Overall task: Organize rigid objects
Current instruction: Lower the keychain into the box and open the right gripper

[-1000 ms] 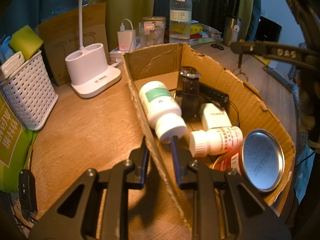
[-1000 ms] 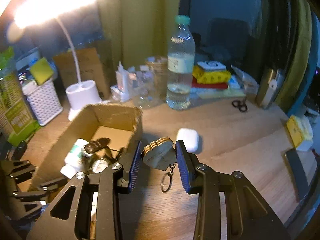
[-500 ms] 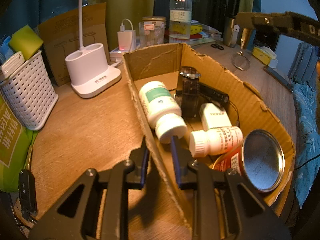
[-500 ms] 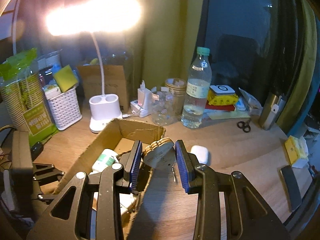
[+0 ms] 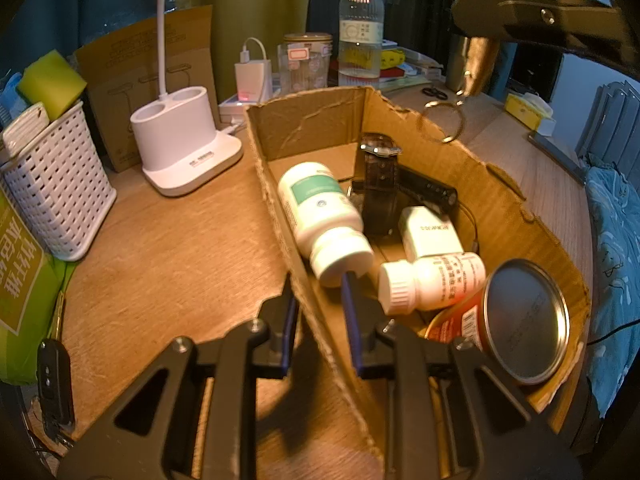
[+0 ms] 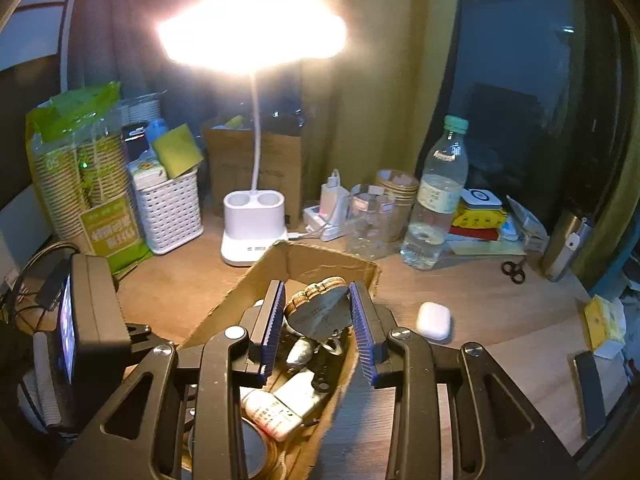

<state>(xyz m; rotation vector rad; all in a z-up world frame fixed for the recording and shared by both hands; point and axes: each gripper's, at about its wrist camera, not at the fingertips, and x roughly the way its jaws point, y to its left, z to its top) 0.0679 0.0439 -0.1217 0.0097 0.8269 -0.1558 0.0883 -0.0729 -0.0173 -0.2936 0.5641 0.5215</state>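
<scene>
The right gripper (image 6: 318, 320) grasps a wooden keychain (image 6: 318, 312), its ring (image 5: 440, 122) hanging above the cardboard box (image 5: 520, 216). The left gripper (image 5: 318, 312) is clenched on the box's near wall. Inside the box lie two white bottles (image 5: 320, 216), a white carton, a watch (image 5: 380, 184) and a red can (image 5: 516, 316); their label print is too small to read.

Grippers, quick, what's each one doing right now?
Left gripper: shut on the cardboard box wall.
Right gripper: shut on a wooden keychain over the box.
</scene>
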